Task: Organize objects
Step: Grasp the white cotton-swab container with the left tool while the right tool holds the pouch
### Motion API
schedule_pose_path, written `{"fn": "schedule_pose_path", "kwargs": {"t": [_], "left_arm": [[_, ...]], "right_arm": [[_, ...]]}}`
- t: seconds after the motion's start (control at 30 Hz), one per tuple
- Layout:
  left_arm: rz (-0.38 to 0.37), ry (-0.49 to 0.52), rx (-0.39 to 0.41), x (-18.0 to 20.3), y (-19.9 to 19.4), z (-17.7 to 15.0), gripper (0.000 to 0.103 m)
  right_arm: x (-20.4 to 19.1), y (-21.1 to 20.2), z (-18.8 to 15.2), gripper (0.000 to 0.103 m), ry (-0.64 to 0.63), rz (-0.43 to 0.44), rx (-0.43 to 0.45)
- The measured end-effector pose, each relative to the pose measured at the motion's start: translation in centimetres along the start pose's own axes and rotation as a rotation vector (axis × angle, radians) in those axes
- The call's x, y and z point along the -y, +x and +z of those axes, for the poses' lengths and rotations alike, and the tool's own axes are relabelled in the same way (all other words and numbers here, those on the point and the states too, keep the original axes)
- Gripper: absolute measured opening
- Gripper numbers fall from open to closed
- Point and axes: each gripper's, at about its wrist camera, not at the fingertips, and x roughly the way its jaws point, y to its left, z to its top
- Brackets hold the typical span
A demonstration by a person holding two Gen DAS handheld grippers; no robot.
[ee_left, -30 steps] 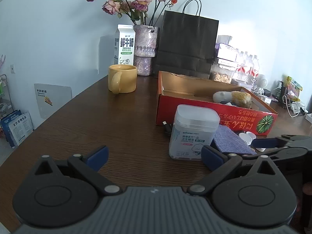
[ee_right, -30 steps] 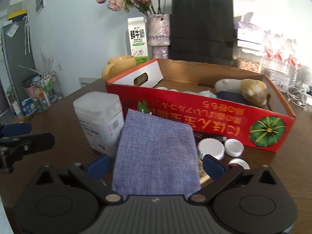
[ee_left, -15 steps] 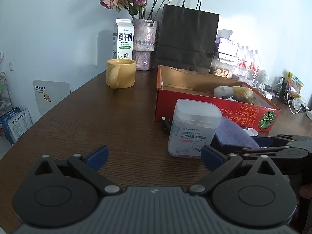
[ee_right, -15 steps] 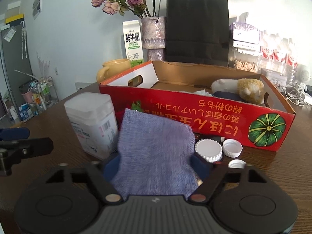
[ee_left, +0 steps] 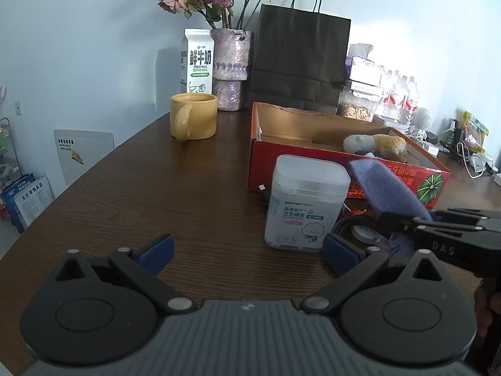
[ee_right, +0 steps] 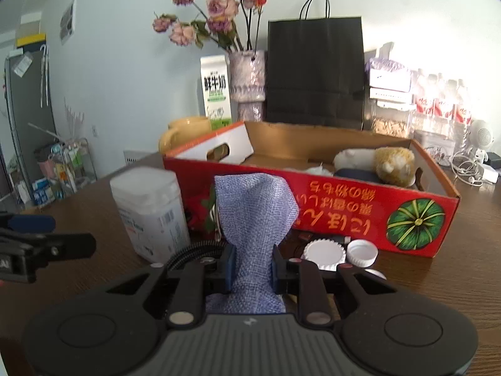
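Note:
My right gripper [ee_right: 250,268] is shut on a blue-grey cloth [ee_right: 255,213] and holds it lifted off the table, its free end bunched upward in front of the red cardboard box [ee_right: 360,210]. The cloth [ee_left: 385,191] and right gripper [ee_left: 404,221] also show at the right of the left wrist view. My left gripper [ee_left: 247,250] is open and empty, low over the table, facing a clear plastic cotton-swab jar [ee_left: 307,206]. The jar [ee_right: 150,210] stands left of the cloth. A plush toy [ee_right: 375,163] lies inside the box.
White bottle caps [ee_right: 341,252] and a black cable [ee_right: 188,252] lie on the table before the box. A yellow mug [ee_left: 192,116], milk carton [ee_left: 197,61], flower vase [ee_left: 231,69] and black paper bag [ee_left: 297,59] stand at the back. Water bottles [ee_right: 438,106] stand far right.
My right gripper has closed on the cloth and lifted it off the table; the cloth went from lying flat to bunched and raised. The left gripper stayed open, roughly in place.

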Motion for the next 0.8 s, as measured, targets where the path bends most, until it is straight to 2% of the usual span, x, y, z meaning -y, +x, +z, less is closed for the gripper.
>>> {"fn": "schedule_pose_path", "kwargs": {"t": [0.23,0.57,0.8], "left_arm": [[-0.011,0.019,-0.015,0.9,0.6,0.1,0.103],[-0.031,0.025,-0.031,2.8,2.8,0.9,0.103],[-0.031,0.049,-0.027,4.4,4.3,1.4,0.103]], "right_arm": [[1.6,-1.4,-0.2,0.017,-0.002,-0.046,0.041],[4.6,-3.1,-1.2,0.017,-0.009,-0.142,0.052],[5.8,-3.7,-1.4,0.017,0.012,-0.166,0.067]]}}
